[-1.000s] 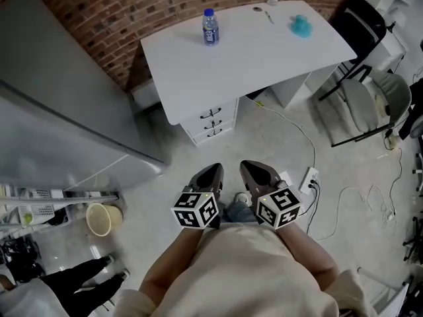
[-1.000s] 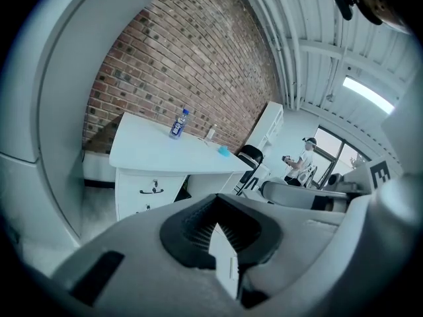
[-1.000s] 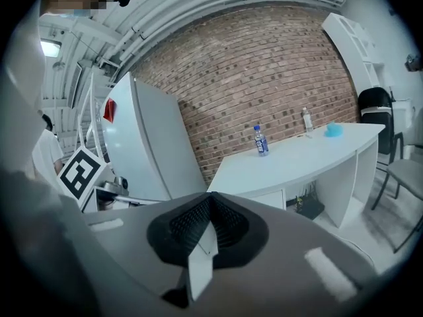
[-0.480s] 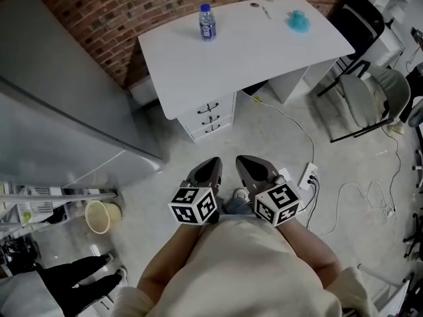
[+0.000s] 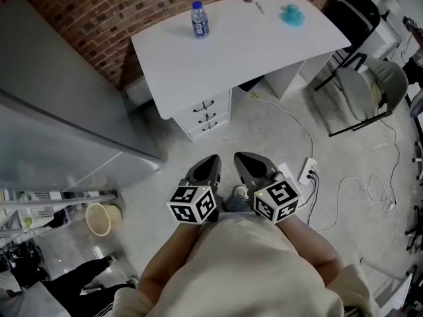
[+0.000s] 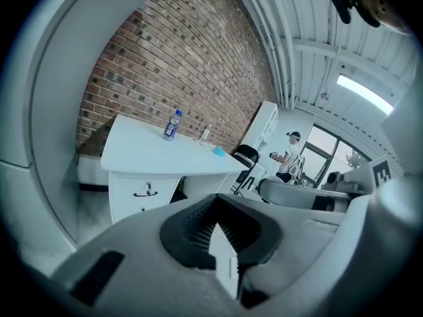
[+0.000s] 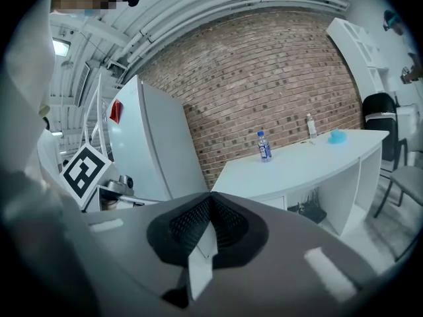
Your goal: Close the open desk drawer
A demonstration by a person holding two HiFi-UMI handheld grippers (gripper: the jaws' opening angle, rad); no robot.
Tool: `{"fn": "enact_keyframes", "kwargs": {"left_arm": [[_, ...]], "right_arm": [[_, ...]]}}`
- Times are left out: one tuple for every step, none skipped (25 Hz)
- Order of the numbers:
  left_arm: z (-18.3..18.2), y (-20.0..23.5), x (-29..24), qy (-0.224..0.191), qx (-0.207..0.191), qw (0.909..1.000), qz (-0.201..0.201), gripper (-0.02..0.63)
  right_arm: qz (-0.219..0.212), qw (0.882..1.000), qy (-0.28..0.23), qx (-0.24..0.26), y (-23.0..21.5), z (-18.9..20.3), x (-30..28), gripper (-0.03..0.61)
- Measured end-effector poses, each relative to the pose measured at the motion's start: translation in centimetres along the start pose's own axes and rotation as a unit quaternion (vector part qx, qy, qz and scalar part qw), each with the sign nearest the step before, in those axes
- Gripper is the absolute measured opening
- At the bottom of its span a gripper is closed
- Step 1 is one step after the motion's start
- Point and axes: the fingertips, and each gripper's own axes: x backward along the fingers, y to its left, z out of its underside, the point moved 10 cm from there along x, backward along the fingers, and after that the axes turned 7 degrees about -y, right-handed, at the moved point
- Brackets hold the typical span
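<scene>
The white desk (image 5: 231, 45) stands against the brick wall at the top of the head view. Its drawer unit (image 5: 207, 115) under the left end shows three dark handles, and from here the fronts look flush. The left gripper view shows the same unit (image 6: 141, 195) far off. My left gripper (image 5: 211, 162) and right gripper (image 5: 243, 160) are held side by side near my body, over the floor and well short of the desk. Both are shut with nothing between the jaws (image 6: 215, 228) (image 7: 209, 233). A water bottle (image 5: 198, 19) and a teal object (image 5: 291, 15) sit on the desktop.
A large grey cabinet (image 5: 59, 117) fills the left. A wicker bin (image 5: 99, 218) stands by it. A power strip (image 5: 308, 172) and cables lie on the floor at right, near a grey chair (image 5: 370, 91) and a black chair (image 5: 357, 18). Another person's legs (image 5: 79, 296) are at lower left.
The desk has slid a little up and left in the head view. Both grippers stay shut and side by side. The legs at lower left have shifted.
</scene>
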Motion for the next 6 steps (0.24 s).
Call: {"fn": "enact_keyframes", "kwargs": {"left_arm": [[-0.06, -0.06, -0.06, 0.0, -0.001, 1.0, 0.001, -0.003], [-0.12, -0.11, -0.13, 0.0, -0.002, 1.0, 0.002, -0.003], [-0.16, -0.15, -0.19, -0.001, -0.002, 1.0, 0.003, -0.003], [-0.18, -0.19, -0.26, -0.001, -0.003, 1.0, 0.004, -0.003], [-0.18, -0.22, -0.33, -0.001, -0.003, 1.0, 0.004, -0.003], [-0.19, -0.26, -0.39, -0.001, -0.004, 1.0, 0.005, -0.003]], "right_arm": [[0.001, 1.0, 0.0, 0.0, -0.07, -0.05, -0.01, 0.002], [0.002, 1.0, 0.0, 0.001, -0.14, -0.11, -0.05, 0.002], [0.002, 1.0, 0.0, 0.001, -0.21, -0.15, -0.09, 0.002], [0.002, 1.0, 0.0, 0.002, -0.27, -0.18, -0.14, 0.002], [0.002, 1.0, -0.001, 0.002, -0.34, -0.19, -0.17, 0.002], [0.002, 1.0, -0.001, 0.002, -0.4, -0.21, -0.2, 0.002]]}}
